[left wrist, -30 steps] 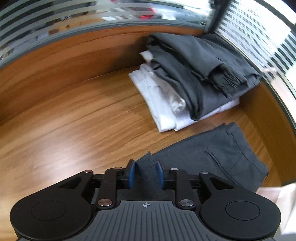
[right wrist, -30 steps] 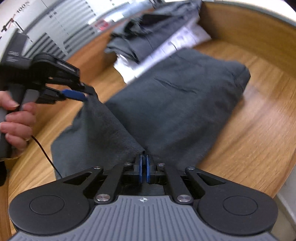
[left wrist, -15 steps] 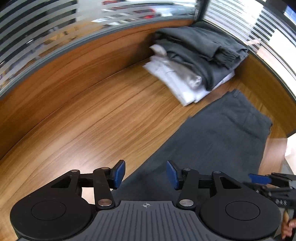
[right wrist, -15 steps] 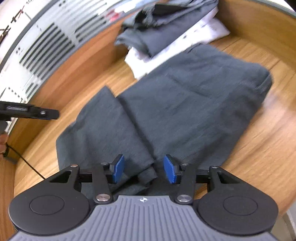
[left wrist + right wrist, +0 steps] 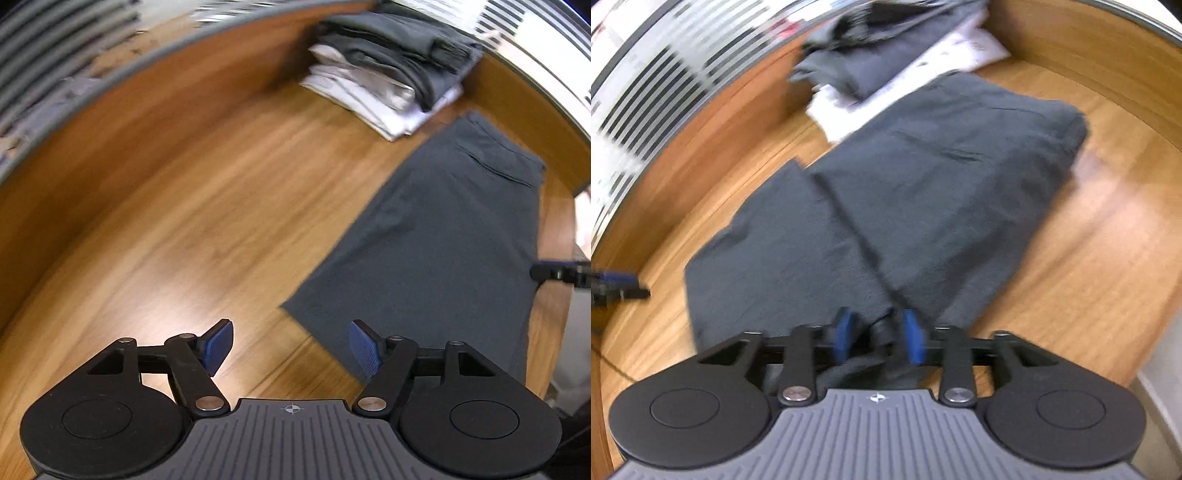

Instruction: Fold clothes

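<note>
A dark grey garment [image 5: 436, 236] lies flat on the wooden table, folded lengthwise; in the right wrist view [image 5: 923, 192] it fills the middle. My left gripper [image 5: 291, 347] is open and empty, above bare wood just left of the garment's near corner. My right gripper [image 5: 879, 336] is open, its blue pads [image 5: 843, 332] on either side of a bunched fold at the garment's near edge without pinching it. The right gripper's tip shows at the right edge of the left wrist view [image 5: 554, 271], and the left gripper's tip at the left edge of the right wrist view [image 5: 617, 282].
A stack of folded clothes [image 5: 388, 77], dark grey on white, sits at the far side of the table, also in the right wrist view [image 5: 886, 62]. A striped glass wall [image 5: 646, 92] runs behind the table [image 5: 166, 206]. Both views are motion-blurred.
Both grippers let go of the garment, which now lies flat. The left gripper opened wider and drew back to the left off the cloth. The right gripper's jaws have narrowed around a fold.
</note>
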The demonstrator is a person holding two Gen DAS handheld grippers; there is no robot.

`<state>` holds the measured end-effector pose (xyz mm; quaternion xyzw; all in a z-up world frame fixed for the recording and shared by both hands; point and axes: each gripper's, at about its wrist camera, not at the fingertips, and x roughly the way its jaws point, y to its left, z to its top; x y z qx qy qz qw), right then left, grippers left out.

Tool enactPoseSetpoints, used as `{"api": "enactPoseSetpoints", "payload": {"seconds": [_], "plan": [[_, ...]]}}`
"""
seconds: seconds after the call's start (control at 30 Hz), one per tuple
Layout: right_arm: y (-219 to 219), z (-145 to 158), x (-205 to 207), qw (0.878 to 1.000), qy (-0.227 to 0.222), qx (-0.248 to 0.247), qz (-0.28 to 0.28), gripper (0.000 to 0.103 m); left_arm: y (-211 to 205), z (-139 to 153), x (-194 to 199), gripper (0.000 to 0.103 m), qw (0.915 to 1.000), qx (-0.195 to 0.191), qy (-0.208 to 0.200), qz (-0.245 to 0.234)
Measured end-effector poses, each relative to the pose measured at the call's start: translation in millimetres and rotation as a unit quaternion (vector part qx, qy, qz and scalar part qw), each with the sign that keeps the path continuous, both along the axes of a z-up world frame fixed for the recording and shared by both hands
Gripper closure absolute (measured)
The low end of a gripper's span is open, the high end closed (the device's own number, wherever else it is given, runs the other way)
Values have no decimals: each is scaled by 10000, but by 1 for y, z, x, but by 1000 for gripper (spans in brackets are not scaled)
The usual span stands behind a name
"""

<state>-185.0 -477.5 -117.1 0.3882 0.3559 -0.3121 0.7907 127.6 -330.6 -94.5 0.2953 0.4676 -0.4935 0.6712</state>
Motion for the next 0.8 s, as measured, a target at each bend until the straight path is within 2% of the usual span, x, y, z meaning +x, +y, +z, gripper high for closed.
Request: {"api": "enactPoseSetpoints", "payload": {"seconds": [0.13,0.2,0.43,0.47,0.53,0.6,0.67,0.8], "plan": [[-6,7,-8,9985,69,-191,-502,32,-22,-16,-4,23,9987,-135,9,-488],[-11,4,-11,9972,69,-154,-728,19,-33,-24,-4,22,9973,-181,-37,-704],[-26,-12,-15,9899,-50,137,-1409,18,-61,-52,0,22,9936,-118,319,-1075],[-27,-15,-13,9895,-58,204,-1431,20,-61,-56,0,22,9933,-84,408,-1078],[-26,-22,-6,9904,-21,294,-1351,29,-58,-62,-3,23,9928,-57,536,-1067],[-24,-27,4,9924,55,350,-1181,46,-51,-61,-10,26,9935,-126,426,-1052],[-20,-29,11,9938,142,366,-1035,59,-42,-59,-18,34,9936,-197,274,-1079],[-13,-29,25,9958,331,340,-780,64,-23,-57,-33,37,9935,-72,-38,-1135]]}}
